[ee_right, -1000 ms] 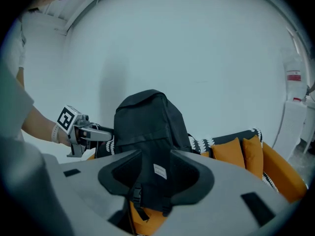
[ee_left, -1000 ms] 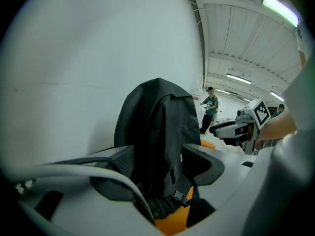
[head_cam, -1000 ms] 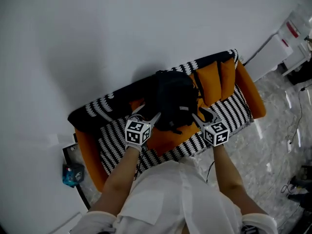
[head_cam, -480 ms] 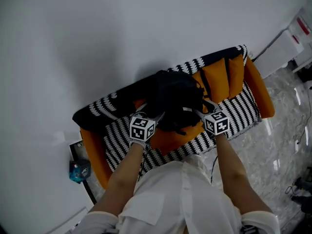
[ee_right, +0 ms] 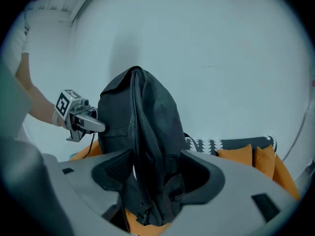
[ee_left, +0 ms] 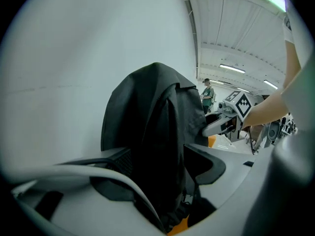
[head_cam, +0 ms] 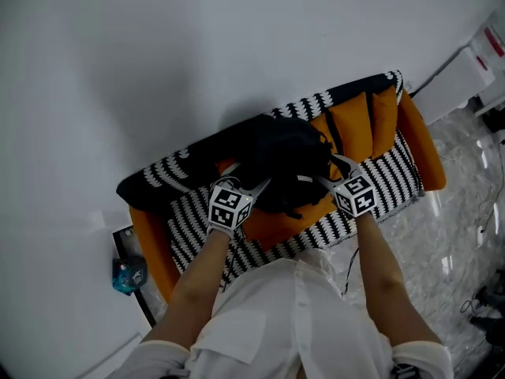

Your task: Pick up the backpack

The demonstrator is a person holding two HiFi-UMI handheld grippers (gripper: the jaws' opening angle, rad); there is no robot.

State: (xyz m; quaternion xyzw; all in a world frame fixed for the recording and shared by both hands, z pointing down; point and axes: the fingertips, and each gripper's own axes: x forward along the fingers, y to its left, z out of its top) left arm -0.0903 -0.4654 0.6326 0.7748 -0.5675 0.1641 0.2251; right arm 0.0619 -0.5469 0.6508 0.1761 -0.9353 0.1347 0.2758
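Observation:
A black backpack (head_cam: 286,160) stands upright on the orange seat of a sofa (head_cam: 272,227) against the white wall. My left gripper (head_cam: 251,186) is at its left side and my right gripper (head_cam: 331,172) at its right side. In the left gripper view the left gripper (ee_left: 157,168) stands open wide, with the backpack's (ee_left: 157,132) side edge between the jaws. In the right gripper view the right gripper (ee_right: 155,173) is opening its jaws around the other edge of the backpack (ee_right: 140,132). A sliver of gap shows beside one pad. Each gripper sees the other across the bag.
The sofa has black-and-white striped covers and orange cushions (head_cam: 359,125) to the right of the bag. A blue object (head_cam: 129,275) sits on the floor by the sofa's left arm. White cabinets (head_cam: 473,61) stand at the far right, with cables on the tiled floor.
Both grippers have moved in closer to the backpack's sides. The right jaws have spread wider. The backpack has not moved on the sofa.

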